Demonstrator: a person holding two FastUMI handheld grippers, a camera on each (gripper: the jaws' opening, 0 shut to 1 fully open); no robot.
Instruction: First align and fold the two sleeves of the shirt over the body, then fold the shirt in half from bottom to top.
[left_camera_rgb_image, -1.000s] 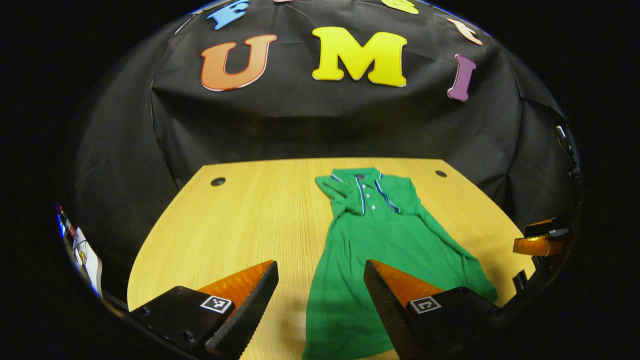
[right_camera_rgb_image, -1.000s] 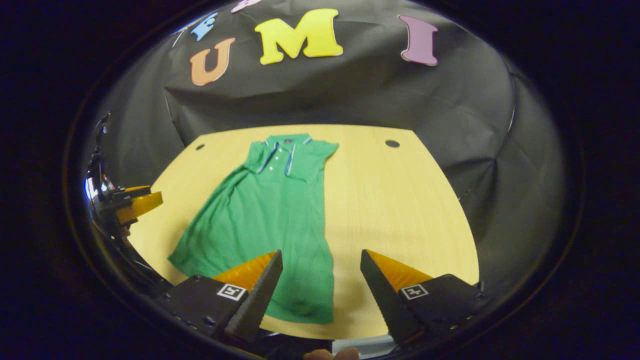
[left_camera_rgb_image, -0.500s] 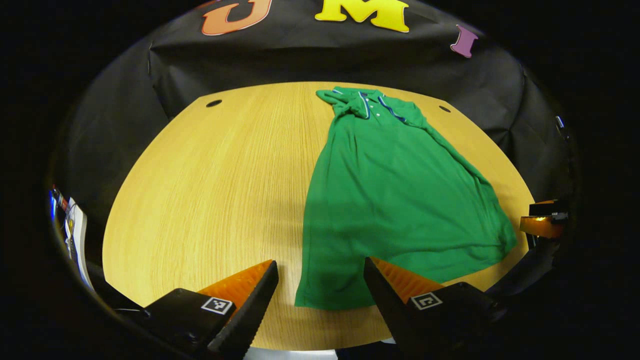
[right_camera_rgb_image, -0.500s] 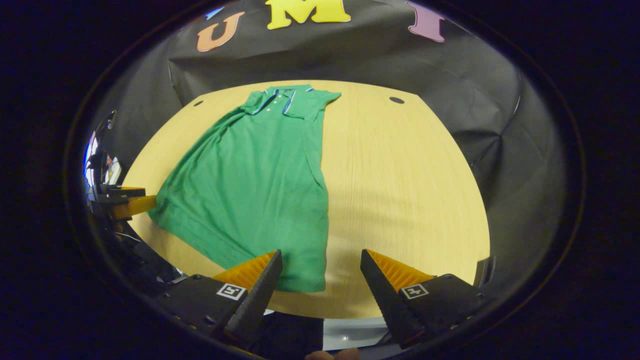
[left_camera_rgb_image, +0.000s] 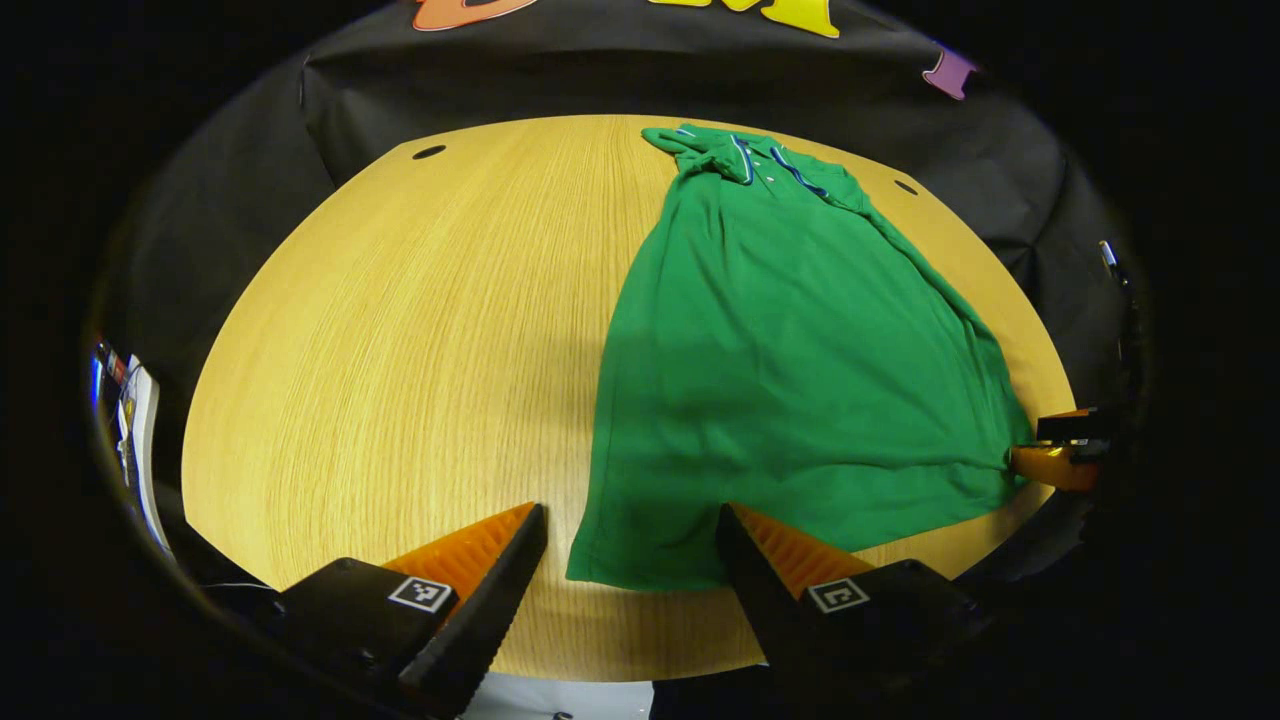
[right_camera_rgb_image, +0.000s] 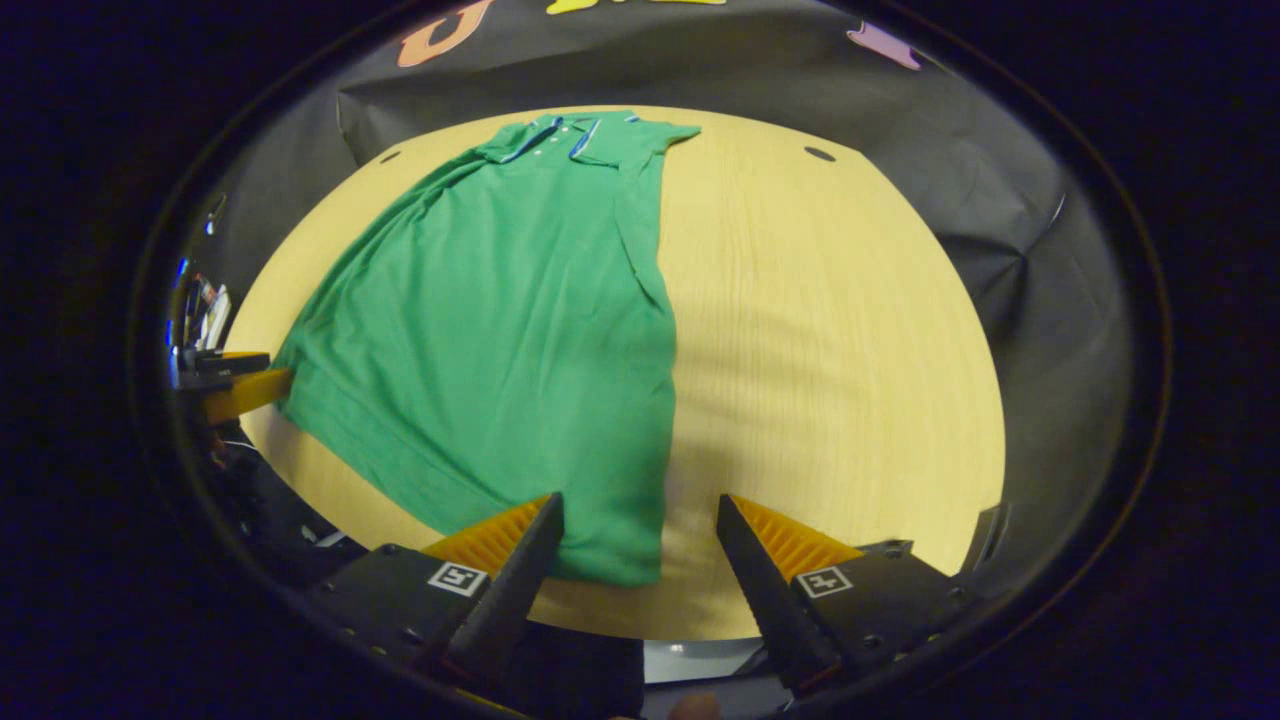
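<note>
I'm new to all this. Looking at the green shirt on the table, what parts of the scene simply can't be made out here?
- Shirt sleeves: both views, bunched near the far collar, too small to trace.
- Hem corner under the left gripper: left gripper view, a finger hides part.
- Hem corner by the right gripper: contact unclear.
- Table near edge: cut off behind the fingers.

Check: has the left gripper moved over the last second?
Yes. The left gripper has tipped down toward the near edge of the table: the booth wall has slid up in its view, and the shirt's bottom hem now lies between its open jaws.
</note>
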